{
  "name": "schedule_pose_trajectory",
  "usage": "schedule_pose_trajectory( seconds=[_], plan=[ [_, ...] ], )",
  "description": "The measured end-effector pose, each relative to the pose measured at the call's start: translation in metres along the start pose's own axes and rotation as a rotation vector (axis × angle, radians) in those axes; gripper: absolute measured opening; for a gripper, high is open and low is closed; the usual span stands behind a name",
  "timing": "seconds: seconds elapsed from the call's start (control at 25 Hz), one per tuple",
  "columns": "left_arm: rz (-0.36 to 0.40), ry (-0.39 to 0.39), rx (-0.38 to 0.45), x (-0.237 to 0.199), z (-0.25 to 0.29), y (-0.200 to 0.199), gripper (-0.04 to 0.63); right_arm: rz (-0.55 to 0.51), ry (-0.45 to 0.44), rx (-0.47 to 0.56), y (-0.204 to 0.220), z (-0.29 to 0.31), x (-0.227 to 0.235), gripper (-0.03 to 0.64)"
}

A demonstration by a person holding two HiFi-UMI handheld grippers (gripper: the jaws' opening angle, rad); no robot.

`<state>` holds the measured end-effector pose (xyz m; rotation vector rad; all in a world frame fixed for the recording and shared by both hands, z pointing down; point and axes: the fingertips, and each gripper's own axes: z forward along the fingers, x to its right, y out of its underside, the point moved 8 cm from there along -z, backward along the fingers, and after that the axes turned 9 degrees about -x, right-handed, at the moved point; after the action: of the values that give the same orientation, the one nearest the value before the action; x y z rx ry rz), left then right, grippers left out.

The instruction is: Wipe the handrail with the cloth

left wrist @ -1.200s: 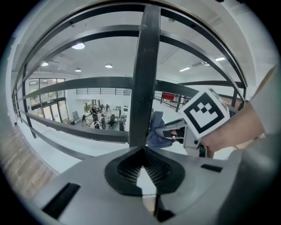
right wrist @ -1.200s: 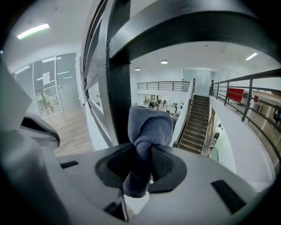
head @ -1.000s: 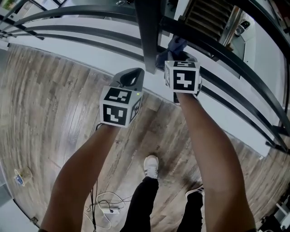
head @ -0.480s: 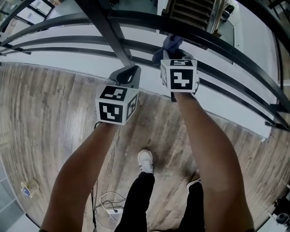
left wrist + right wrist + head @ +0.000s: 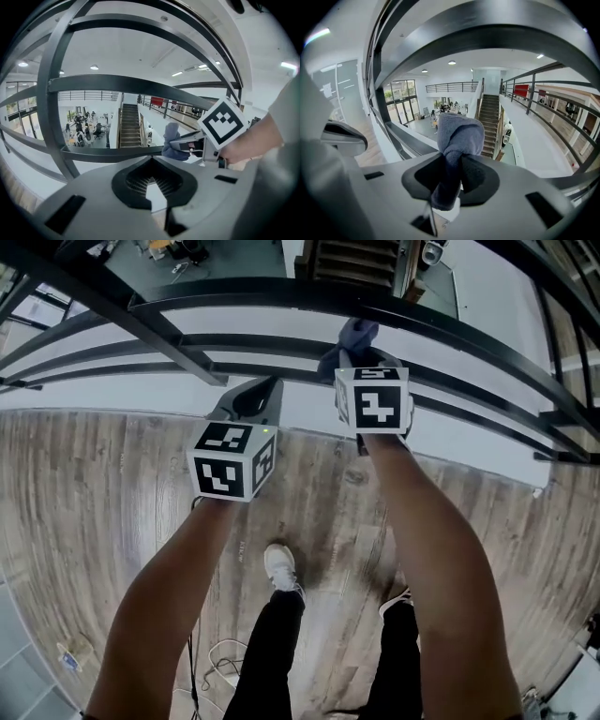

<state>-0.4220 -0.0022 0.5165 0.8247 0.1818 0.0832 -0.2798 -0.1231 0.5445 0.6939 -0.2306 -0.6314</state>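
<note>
Right gripper point(image 5: 354, 354): jaws clamped on a blue-grey cloth point(image 5: 352, 337). The right gripper view shows the cloth point(image 5: 457, 140) pinched at its middle, with a bunched end standing up beyond the jaws.

Cloth position: at the black metal handrail point(image 5: 281, 289), just under the top bar and level with the bar below it. In the left gripper view it sits at the end of a horizontal bar point(image 5: 112, 153). Firm contact cannot be confirmed.

Left gripper point(image 5: 253, 401): beside the right one and short of the rails. Its own view shows the jaws drawn together with nothing between them.

Below: wood-plank floor point(image 5: 112, 484), the person's shoe point(image 5: 279, 568), a loose cable point(image 5: 220, 662).
</note>
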Motion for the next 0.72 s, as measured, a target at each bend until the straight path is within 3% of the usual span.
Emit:
schedule_pose_trajectory(
  seconds=[0.4, 0.6, 0.72],
  plan=[
    [0.041, 0.080, -0.028, 0.115, 0.054, -0.022, -0.002, 0.101, 0.072, 0.030, 0.061, -0.049, 0.118, 0.097],
    [-0.013, 0.115, -0.030, 0.170, 0.080, -0.034, -0.002, 0.139, 0.095, 0.025, 0.089, -0.073, 0.181, 0.097],
    [0.020, 0.133, -0.024, 0.208, 0.095, -0.043, -0.002, 0.146, 0.108, 0.024, 0.107, -0.087, 0.219, 0.097]
  ],
)
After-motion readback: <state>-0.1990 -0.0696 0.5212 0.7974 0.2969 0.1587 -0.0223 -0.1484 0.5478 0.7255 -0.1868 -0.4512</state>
